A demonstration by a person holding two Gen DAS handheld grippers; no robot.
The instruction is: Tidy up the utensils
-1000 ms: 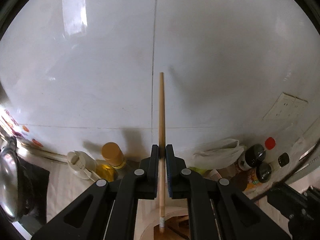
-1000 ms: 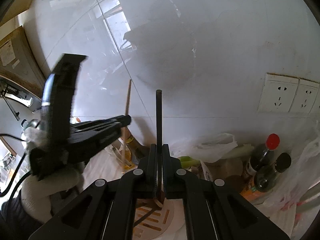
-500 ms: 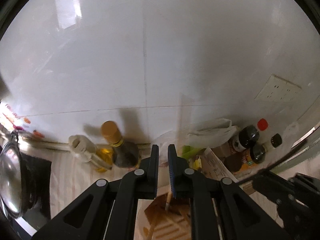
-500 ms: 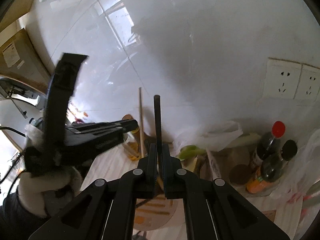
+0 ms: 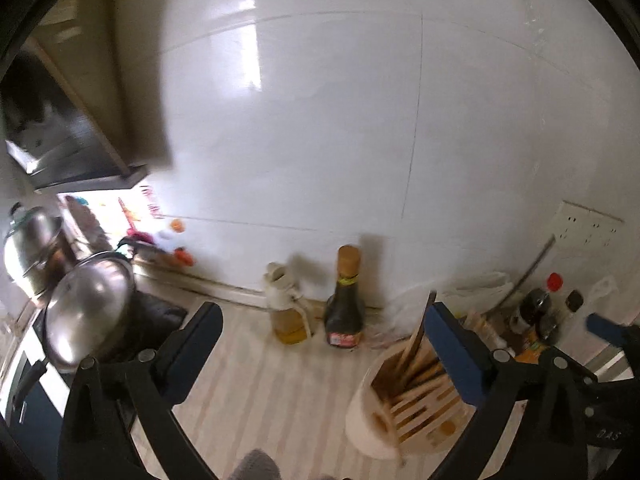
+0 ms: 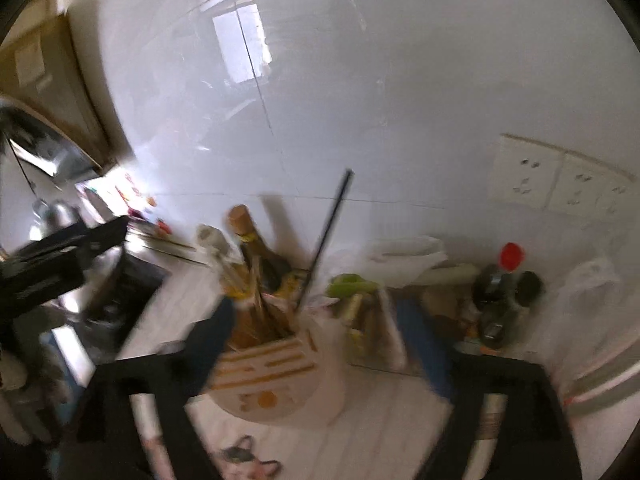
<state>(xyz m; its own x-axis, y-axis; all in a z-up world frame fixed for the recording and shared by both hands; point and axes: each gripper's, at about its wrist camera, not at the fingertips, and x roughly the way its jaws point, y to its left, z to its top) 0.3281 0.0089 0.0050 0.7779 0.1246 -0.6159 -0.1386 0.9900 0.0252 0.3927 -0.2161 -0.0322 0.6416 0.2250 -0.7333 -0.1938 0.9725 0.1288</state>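
Left gripper (image 5: 322, 334) spread wide, empty. Right gripper (image 6: 316, 320) likewise spread, empty. Utensil holder (image 6: 280, 376) at lower center of right view; black chopstick (image 6: 326, 236) leans inside it, wooden chopsticks (image 6: 256, 304) alongside.

The right wrist view is smeared by motion: the right gripper (image 6: 316, 344) shows only as soft dark shapes, and the slots in the top of the utensil holder (image 6: 276, 364) run together. In the left wrist view, the left gripper's right finger (image 5: 456, 352) hides part of the utensil holder (image 5: 368, 416). The label on the dark sauce bottle (image 5: 344, 308) is too small to read. The pots (image 5: 88, 300) at the left edge are blurred.
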